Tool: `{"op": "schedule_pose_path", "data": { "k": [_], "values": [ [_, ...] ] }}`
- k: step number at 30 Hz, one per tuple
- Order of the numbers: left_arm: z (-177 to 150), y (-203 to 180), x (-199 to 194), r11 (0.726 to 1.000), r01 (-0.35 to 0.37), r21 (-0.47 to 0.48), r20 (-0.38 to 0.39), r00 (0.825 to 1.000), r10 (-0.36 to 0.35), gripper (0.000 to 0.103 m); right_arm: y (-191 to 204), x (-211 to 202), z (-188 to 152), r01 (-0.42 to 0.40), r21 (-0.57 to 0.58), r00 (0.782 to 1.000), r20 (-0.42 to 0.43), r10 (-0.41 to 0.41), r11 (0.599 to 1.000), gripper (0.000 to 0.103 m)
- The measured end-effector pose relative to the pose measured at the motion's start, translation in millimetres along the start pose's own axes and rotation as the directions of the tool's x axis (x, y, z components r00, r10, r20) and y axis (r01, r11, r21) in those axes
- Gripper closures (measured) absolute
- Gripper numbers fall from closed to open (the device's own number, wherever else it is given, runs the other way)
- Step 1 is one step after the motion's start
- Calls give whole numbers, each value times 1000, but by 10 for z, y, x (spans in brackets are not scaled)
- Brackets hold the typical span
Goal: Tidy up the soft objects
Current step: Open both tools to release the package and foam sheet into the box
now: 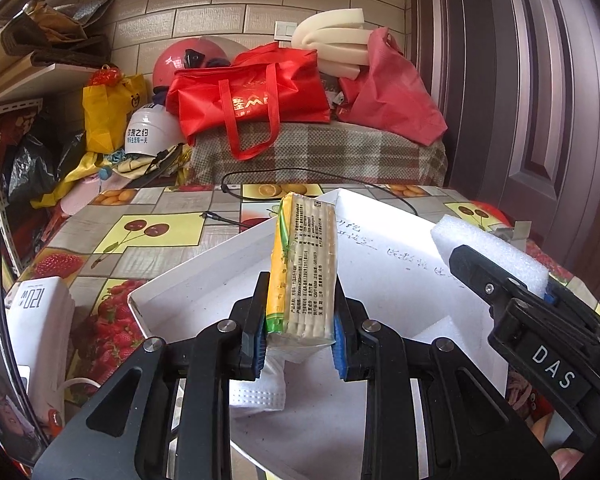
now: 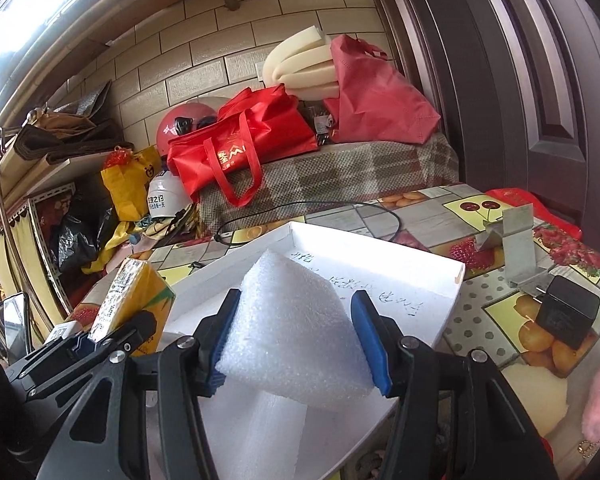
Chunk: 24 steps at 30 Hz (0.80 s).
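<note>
In the left wrist view, a yellow tissue pack (image 1: 300,268) is clamped upright between the pads of the left claw (image 1: 300,336), raised over a shallow white box (image 1: 204,276) on the fruit-patterned tabletop (image 1: 112,240).

In the right wrist view, a white foam block (image 2: 296,328) is gripped by the right claw (image 2: 296,344), its jaws partly spread around it, above the same box.

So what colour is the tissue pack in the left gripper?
Yellow with green trim, on the tissue pack; clearest in the left wrist view.
</note>
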<state>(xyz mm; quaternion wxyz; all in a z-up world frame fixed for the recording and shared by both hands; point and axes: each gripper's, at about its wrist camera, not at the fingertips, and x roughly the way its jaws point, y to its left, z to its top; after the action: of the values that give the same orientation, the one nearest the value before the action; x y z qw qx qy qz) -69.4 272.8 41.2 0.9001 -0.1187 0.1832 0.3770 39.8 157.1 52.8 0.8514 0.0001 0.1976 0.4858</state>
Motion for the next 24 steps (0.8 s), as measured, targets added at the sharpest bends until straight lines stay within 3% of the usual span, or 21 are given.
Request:
{"op": "schedule_pose_path", "data": {
  "k": [1,3,4,5,6,7,8,10,19,24],
  "values": [
    [3,-11,19,1000,-5,5,-8,1000,5,78,4,19,6,-3,0,1000,-3,3,1000,46],
    [5,-14,34,1000,-21,5,-13,1000,21,76,16,32,6,1,-4,1000,-5,-1,1000,25],
    [0,-10,19,1000,-31,3,-6,1000,31,68,29,36,8,4,-7,1000,-7,-4,1000,11],
    [-5,-8,-3,999,-43,1,5,999,43,46,37,19,4,10,-11,1000,1,-10,1000,4],
    [-7,-8,-17,999,-53,1,14,999,53,33,47,1,4,14,-14,1000,10,-14,1000,0],
    [-9,-12,-23,998,-58,3,17,998,58,13,44,-20,7,16,-10,1000,23,-15,1000,0],
    [-10,-18,-25,998,-66,6,19,998,66,5,38,-43,11,11,-7,999,32,-11,1000,0],
    [-13,-30,-35,996,-83,12,27,996,82,1,25,-70,27,13,-1,999,44,-13,1000,0],
    [-26,-20,-75,995,-94,10,49,994,94,0,62,-90,52,45,-12,997,68,-44,999,0],
    [-33,84,-112,994,-99,-46,64,993,102,0,90,-191,5,64,13,993,99,-65,998,0]
  ]
}}
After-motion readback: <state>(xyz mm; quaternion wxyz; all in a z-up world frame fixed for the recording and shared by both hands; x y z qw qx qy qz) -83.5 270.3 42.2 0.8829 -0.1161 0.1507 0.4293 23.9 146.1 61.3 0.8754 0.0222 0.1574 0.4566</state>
